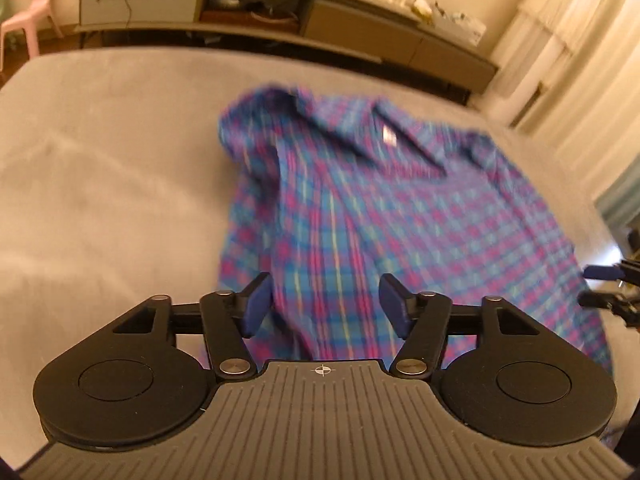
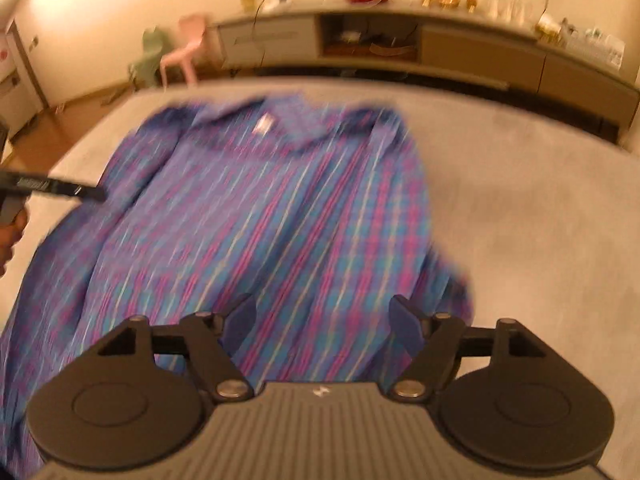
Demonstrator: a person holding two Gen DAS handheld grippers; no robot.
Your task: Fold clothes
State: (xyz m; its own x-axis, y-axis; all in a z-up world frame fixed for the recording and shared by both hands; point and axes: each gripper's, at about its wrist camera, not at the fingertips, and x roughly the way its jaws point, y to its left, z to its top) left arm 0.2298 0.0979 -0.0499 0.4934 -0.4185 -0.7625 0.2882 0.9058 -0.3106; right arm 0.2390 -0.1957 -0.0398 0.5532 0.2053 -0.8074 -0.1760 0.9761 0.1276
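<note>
- A plaid shirt (image 1: 360,216) in blue, pink and purple lies spread on a grey bed (image 1: 100,168), collar toward the far edge and hem toward the cameras; both views are blurred.
- A small white label (image 2: 264,125) shows inside the collar.
- The left gripper (image 1: 325,306) hangs over the shirt's near left part, its blue fingers (image 1: 256,306) standing apart with cloth visible below them but nothing pinched.
- The right gripper (image 2: 322,326) hangs over the near right part of the shirt, its fingers (image 2: 404,326) spread wider, also holding nothing.
- In the right wrist view the left gripper's dark tip reaches in from the left edge over the shirt's sleeve side, with a hand (image 2: 10,228) behind it.
- Beyond the bed a long low cabinet (image 2: 460,46) runs along the wall, with small golden items and glassware on top.
- A pink chair (image 2: 182,50) and a green chair (image 2: 150,58) stand near the cabinet's left end.
</note>
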